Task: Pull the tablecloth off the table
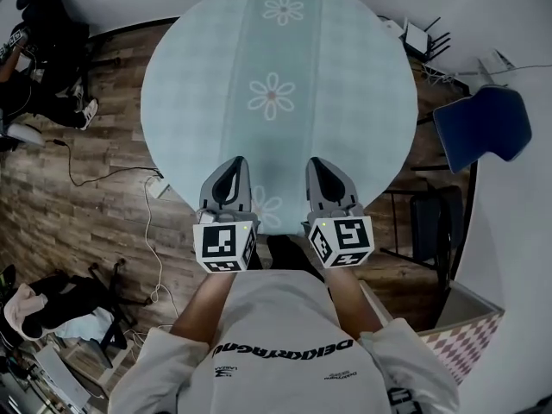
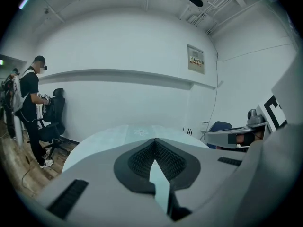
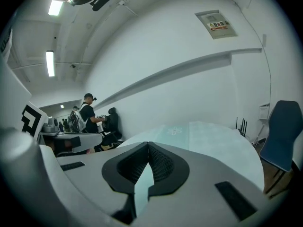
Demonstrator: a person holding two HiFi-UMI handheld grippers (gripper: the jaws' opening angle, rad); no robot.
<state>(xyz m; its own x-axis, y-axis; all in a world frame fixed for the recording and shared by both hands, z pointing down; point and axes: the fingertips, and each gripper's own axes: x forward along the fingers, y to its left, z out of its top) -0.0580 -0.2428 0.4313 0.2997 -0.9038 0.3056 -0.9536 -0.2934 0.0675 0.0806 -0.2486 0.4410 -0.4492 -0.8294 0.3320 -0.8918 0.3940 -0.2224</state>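
Left gripper (image 1: 231, 164) and right gripper (image 1: 321, 164) both have their jaws pressed together at the tips, side by side over the near edge; the flowered tablecloth (image 1: 276, 67) lies spread flat, covering the round table.

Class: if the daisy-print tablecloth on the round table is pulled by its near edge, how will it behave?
The tablecloth is probably floppy: it lies smooth, hugging a round outline, so it would likely bunch and fold. It looks thin and light, and nothing weighs it down, so it should probably slide off easily.
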